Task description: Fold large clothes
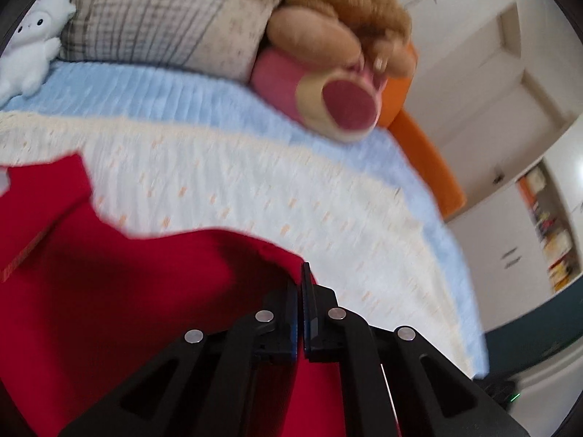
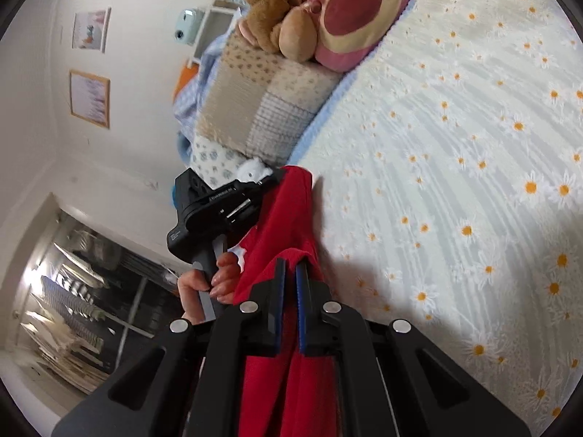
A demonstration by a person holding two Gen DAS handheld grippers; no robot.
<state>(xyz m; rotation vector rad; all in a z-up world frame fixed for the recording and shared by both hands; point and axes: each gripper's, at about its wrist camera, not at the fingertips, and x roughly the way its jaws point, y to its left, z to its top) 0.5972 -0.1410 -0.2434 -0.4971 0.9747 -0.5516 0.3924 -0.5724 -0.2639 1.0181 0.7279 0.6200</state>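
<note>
- Daisy-print bedspread serves as the folding surface; pillow and plush toys sit clear at its head.
- Left gripper, jaws nearly closed, pinches the red garment by its edge.
- Right gripper likewise clamps the garment's edge, probably holding it raised above the bed to straighten it.

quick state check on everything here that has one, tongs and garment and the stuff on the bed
left tongs: shut on the red garment's edge
right tongs: shut on the red garment
red garment: held up between both tongs, bunched, not yet folded
daisy bedspread: spread flat on the bed
patchwork pillow: lying at the head of the bed
brown plush toy: resting on the pillow
pink cushion: leaning beside the plush toy
</note>
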